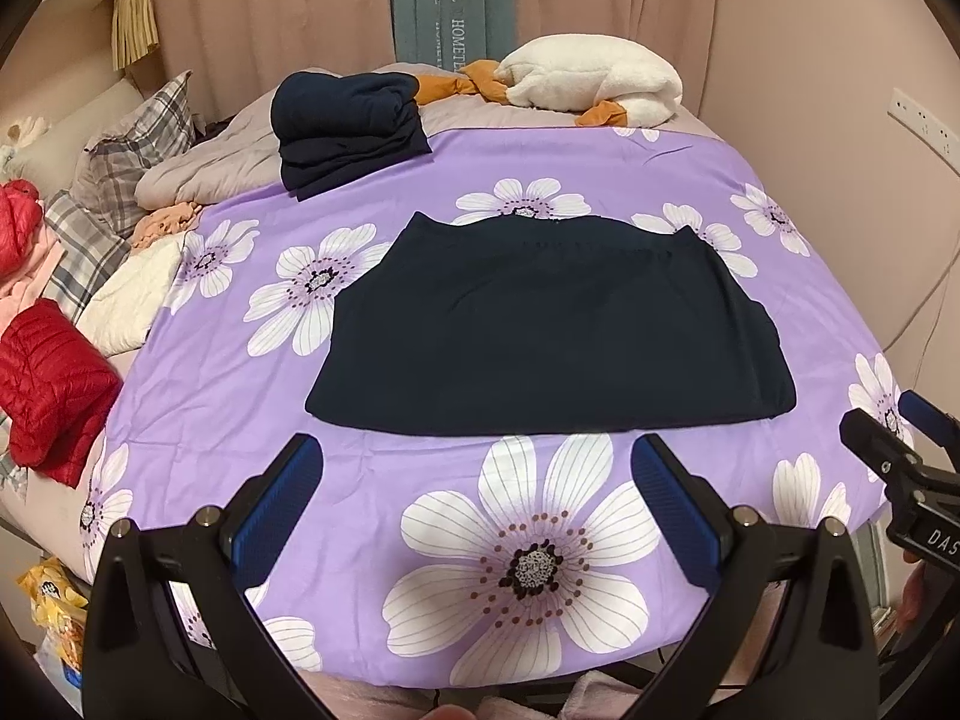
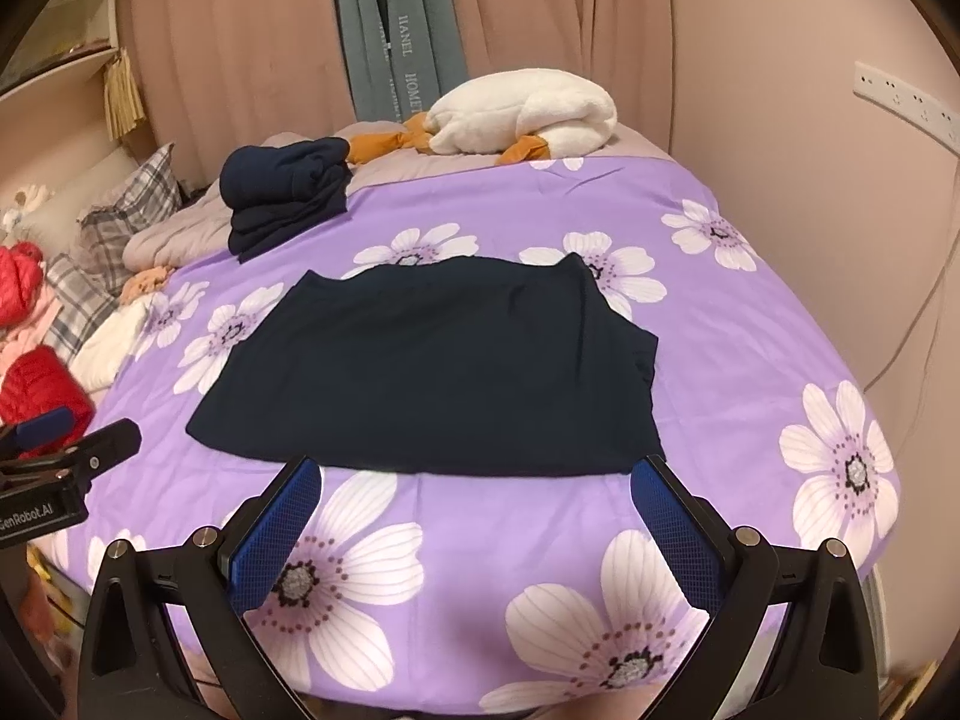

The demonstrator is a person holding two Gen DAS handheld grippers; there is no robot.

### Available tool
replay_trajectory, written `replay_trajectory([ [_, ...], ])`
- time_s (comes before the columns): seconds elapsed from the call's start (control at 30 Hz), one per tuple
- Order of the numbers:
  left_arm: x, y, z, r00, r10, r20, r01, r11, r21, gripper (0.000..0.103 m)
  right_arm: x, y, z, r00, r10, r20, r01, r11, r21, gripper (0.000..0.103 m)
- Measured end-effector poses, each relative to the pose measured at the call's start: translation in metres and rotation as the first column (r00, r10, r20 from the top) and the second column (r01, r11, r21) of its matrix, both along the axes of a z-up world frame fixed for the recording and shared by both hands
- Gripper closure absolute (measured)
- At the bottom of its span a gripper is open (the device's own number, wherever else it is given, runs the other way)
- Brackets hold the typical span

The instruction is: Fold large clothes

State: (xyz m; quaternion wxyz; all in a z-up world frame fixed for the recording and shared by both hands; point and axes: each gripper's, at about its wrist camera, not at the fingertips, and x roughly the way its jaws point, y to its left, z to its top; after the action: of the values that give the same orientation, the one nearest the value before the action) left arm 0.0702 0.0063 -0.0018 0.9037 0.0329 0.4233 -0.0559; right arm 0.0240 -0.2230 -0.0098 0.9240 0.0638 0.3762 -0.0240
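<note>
Garment: dark navy garment [image 1: 549,330] lies flat, partly folded into a broad trapezoid, in the middle of the purple flowered bedsheet [image 1: 780,168], near edge toward both grippers.
Left gripper: left gripper [image 1: 477,462] hovers just short of the garment's near edge, blue-padded fingers [image 1: 279,501] spread wide apart, holding nothing.
Right gripper: right gripper [image 2: 477,483] sits at the garment's near edge, its fingers [image 2: 678,531] also spread wide and empty; the right finger's tip is just beside the garment's near right corner.
Folded stack: pile of navy clothes [image 1: 348,132] rests at the far left of the sheet, well apart from the flat garment.
Far end: white plush blanket [image 1: 594,84] with orange cloth [image 1: 450,84] beside it.
Left side: red puffer jacket [image 1: 51,390], plaid pillows [image 1: 144,138] and grey quilt [image 1: 204,171].
</note>
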Motion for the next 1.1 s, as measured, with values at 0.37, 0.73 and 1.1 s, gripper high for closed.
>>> replay_trajectory([
  [0.37, -0.0002, -0.0028, 0.0007, 1.000, -0.009, 0.003, 0.009, 1.000, 0.013, 0.000, -0.0001, 0.0006, 0.0003, 1.000, 0.003, 0.001, -0.003, 1.000, -0.004, 0.001],
  [0.73, 0.0010, -0.0054, -0.0005, 1.000, -0.018, -0.001, 0.018, 1.000, 0.013, 0.000, 0.0000, 0.0000, 0.0012, 1.000, 0.003, -0.002, -0.003, 1.000, -0.003, 0.001],
  [1.1, 0.0013, -0.0060, -0.0022, 1.000, -0.017, -0.007, 0.018, 1.000, 0.007, 0.000, 0.0036, 0.0023, -0.0027, 1.000, 0.002, -0.011, -0.002, 1.000, 0.002, 0.001],
])
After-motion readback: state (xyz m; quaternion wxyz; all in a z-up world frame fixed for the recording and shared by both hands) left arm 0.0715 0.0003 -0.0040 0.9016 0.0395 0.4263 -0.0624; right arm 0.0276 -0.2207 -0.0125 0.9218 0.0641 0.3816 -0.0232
